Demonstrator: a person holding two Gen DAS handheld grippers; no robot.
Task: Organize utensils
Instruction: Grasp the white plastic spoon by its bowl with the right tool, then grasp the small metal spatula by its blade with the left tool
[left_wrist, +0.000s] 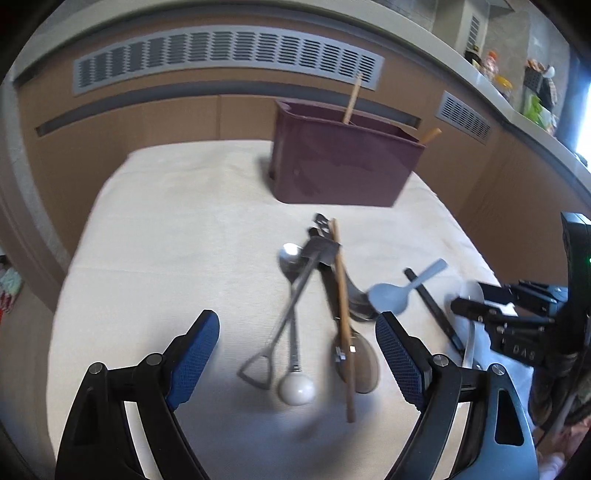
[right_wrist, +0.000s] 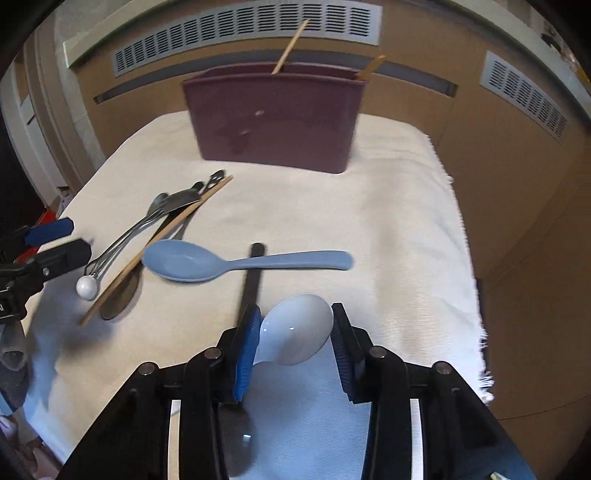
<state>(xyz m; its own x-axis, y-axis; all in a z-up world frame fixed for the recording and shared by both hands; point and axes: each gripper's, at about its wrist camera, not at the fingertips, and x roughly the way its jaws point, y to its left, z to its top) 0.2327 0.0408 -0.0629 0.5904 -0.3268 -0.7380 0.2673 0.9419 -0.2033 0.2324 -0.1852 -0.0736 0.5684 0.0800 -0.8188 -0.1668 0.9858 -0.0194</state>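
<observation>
A: What could go wrong for the right hand-held gripper (right_wrist: 295, 332)?

B: Its blue pads (right_wrist: 246, 341) sit either side of the white spoon (right_wrist: 297, 334), at the bowl rather than the handle. The left pad looks to be touching, the right one just beside the rim; I cannot tell if it is truly clamped. A smooth rounded bowl could squirt out or tip when lifted.

A: Anything nearby to snag?

B: The black stick (right_wrist: 251, 275) lies right against the left pad, so it could get dragged along. The blue spoon (right_wrist: 207, 264) lies across it, just beyond.

A: And the left hand-held gripper (left_wrist: 297, 345)?

B: Wide apart, holding nothing, above the heap of metal utensils (left_wrist: 310, 288) and a chopstick (left_wrist: 343, 317).

A: Where does everything go?

B: The maroon holder (right_wrist: 275, 120) by the counter's far edge, well apart from the spoon near the front edge.
</observation>
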